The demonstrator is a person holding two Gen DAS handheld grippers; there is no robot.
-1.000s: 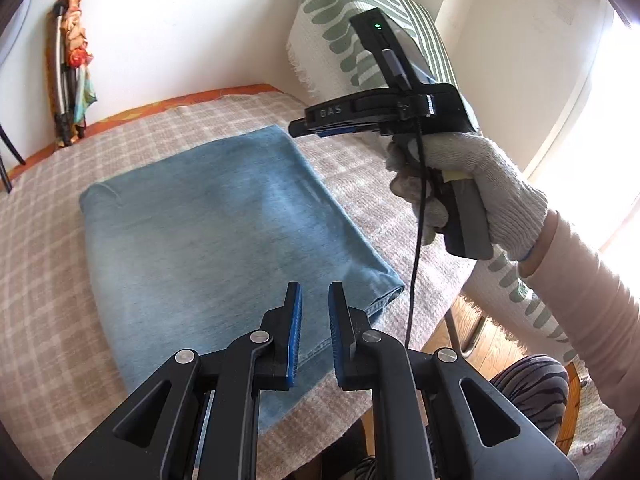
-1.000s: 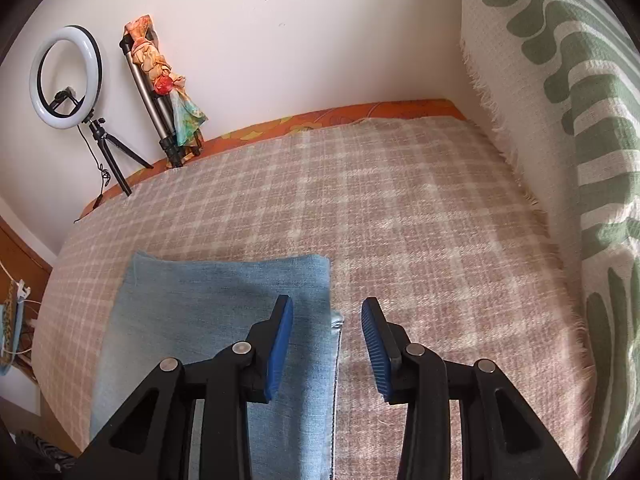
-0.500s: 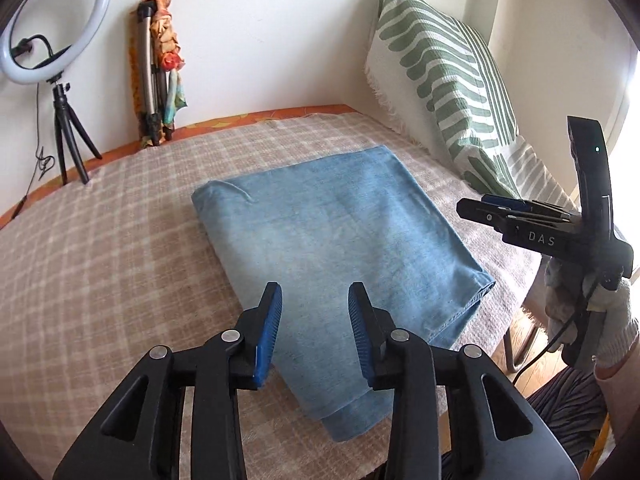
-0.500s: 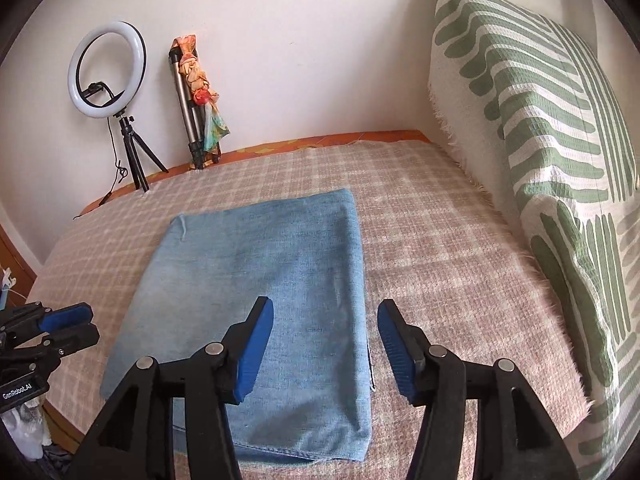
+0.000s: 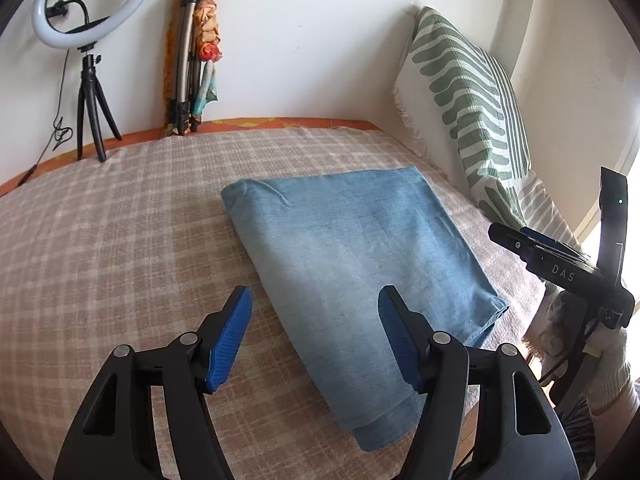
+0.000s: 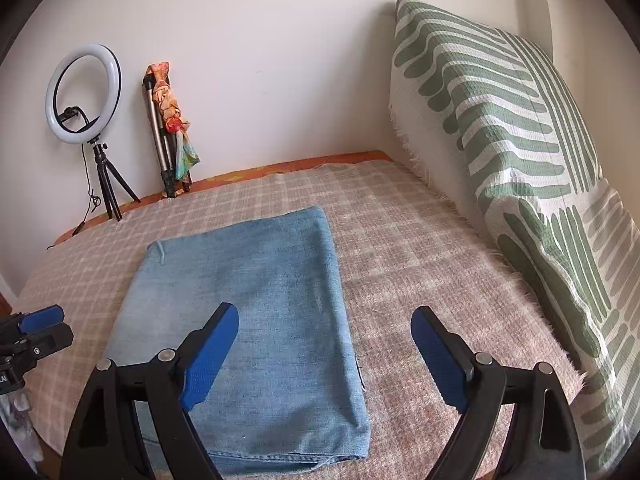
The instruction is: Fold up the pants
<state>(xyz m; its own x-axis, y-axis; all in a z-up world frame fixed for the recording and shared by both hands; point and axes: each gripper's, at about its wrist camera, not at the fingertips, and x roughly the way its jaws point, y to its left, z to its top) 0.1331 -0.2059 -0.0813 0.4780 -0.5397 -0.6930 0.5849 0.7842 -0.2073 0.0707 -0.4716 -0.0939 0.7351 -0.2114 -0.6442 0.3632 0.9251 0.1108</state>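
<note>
Denim: the faded blue folded pants (image 6: 256,320) lie flat as a neat rectangle on the beige plaid bed cover (image 6: 420,280), near its front edge. My left hand-held gripper (image 5: 316,340) and right hand-held gripper (image 6: 324,356) are both opening, nothing between the jaws, clear of the cloth. Risks: a blue pad (image 6: 208,352) snagging the top layer on the way out and dragging the fold open (near hem sits close to the edge, could slide off).
</note>
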